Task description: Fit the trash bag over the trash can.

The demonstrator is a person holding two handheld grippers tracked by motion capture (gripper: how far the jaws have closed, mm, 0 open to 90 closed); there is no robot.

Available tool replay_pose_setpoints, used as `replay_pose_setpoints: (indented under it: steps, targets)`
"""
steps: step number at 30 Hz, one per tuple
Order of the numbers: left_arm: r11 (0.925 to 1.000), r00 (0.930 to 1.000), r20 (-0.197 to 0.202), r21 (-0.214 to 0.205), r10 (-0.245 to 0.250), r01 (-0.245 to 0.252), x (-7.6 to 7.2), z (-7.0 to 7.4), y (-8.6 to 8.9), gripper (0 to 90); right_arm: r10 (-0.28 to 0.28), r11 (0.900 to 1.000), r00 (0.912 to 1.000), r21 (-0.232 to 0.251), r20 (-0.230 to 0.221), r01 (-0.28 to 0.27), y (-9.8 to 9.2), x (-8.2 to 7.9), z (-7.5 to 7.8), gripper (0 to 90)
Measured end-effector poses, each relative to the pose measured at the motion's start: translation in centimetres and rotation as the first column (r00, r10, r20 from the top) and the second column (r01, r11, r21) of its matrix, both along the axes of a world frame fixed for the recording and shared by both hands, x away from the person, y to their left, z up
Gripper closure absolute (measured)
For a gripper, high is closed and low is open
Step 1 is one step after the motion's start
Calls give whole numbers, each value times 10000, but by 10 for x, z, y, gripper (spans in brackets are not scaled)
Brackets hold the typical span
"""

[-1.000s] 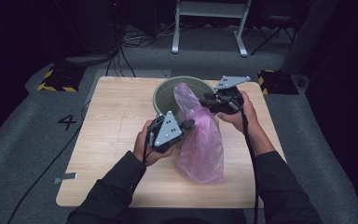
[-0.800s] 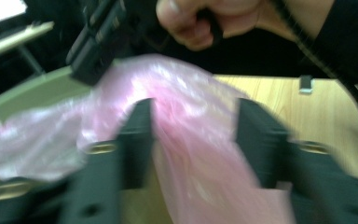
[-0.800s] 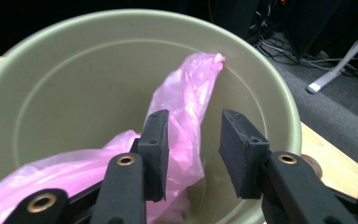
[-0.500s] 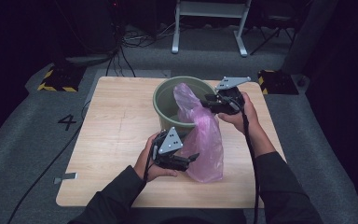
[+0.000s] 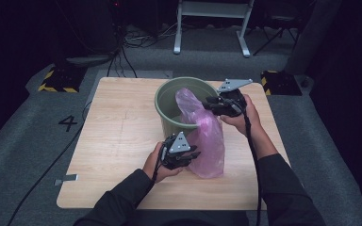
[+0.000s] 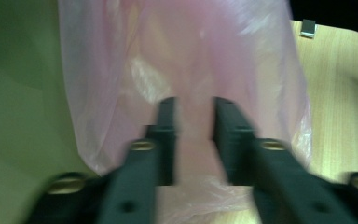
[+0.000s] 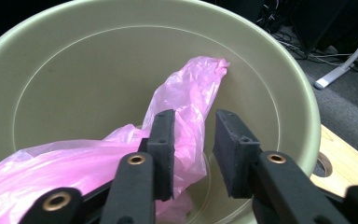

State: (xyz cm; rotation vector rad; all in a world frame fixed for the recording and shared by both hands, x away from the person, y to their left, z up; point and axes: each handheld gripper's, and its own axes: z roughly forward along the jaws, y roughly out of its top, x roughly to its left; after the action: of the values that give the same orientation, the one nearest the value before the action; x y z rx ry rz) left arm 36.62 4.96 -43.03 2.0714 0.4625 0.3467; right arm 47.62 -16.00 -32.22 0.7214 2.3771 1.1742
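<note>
Two tongs bracket our pink bag (image 5: pixel 208 136) lengthwise: left tongs (image 5: pixel 192 157) pressed together at its bottom, right tongs (image 5: pixel 209 101), just closing, still gapped around its top over the bin (image 5: pixel 166 101).

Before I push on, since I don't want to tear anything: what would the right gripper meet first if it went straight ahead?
Most likely the pink plastic bag, bunched just past the right gripper. Behind it comes the inner wall of the green bucket. Depth is hard to judge.
</note>
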Motion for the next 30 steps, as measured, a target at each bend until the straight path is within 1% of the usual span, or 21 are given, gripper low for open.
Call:
replay_pose_setpoints:
  steps: [1,2,3,5,6,7,10,11,12,13,14,17,20,21,23,24,25,26,27,28,30]
  targets:
    - [10000,9996,277,16,-83,82,-4,3,0,897,55,10000,10000,-67,-41,-55,1,0,-1,743]
    - [9996,9990,357,21,-279,278,-7,5,1,898,63,9999,10000,-92,-33,-63,1,0,-1,748]
    - [9994,9980,537,89,-342,338,-9,8,1,899,84,9999,10000,-87,-45,-84,1,0,-1,754]
    - [9994,9971,669,82,-354,349,-12,12,3,899,127,9999,9999,-116,-35,-128,2,0,-1,755]
    - [9988,9962,730,-57,-474,479,-14,16,5,899,108,9998,9999,-162,-2,-108,3,0,-2,749]
    - [9984,9947,892,-177,-512,530,-18,23,8,900,78,9999,9999,-121,69,-77,3,-1,-1,712]
    - [9974,9936,921,-252,-648,674,-19,28,9,900,104,9999,9999,-22,93,-104,3,-3,0,685]
    - [9971,9939,886,-332,-656,688,-20,29,9,900,63,10000,9999,22,151,-64,2,-4,1,664]
    - [9965,9953,781,-562,-577,622,-20,30,8,873,28,9999,9997,97,224,-30,1,-5,3,662]
    - [9957,9968,643,-776,-465,515,-21,31,7,583,13,9998,9996,185,283,-18,-2,-8,6,655]
    - [9944,9975,525,-915,-474,521,-21,32,6,583,13,9998,9996,185,283,-18,-2,-8,6,655]
    - [9915,9981,571,-1296,220,-145,-24,36,2,294,17,10000,9996,-9,295,-16,-3,-9,5,658]
    - [9839,9999,120,-1789,66,-43,-21,42,0,252,58,9999,9996,-159,266,-54,-3,-9,2,658]
    - [9831,9999,7,-1827,144,-140,-19,44,-1,243,32,9999,9996,-155,287,-27,-2,-9,2,659]
    - [9844,9992,-80,-1717,383,-391,-16,46,-7,259,37,10000,9997,-77,255,-35,-3,-8,1,659]
    - [9865,9979,-55,-1504,646,-647,-14,46,-10,274,32,10000,9996,-82,266,-30,-3,-9,0,658]
    - [9867,9951,4,-1298,984,-975,-13,45,-14,358,37,10000,9996,-19,298,-36,-3,-9,0,658]
    - [9858,9926,56,-1179,1210,-1195,-11,44,-16,358,37,10000,9996,-19,298,-36,-3,-9,0,658]
    - [9841,9895,148,-1070,1441,-1417,-10,43,-18,483,91,10000,9994,22,347,-91,-3,-11,0,653]
    - [9814,9854,244,-974,1684,-1653,-10,42,-20,483,91,10000,9994,22,347,-91,-3,-11,0,653]
    - [9800,9829,436,-960,1792,-1744,-9,43,-20,620,163,9998,9991,66,383,-166,-3,-12,1,647]
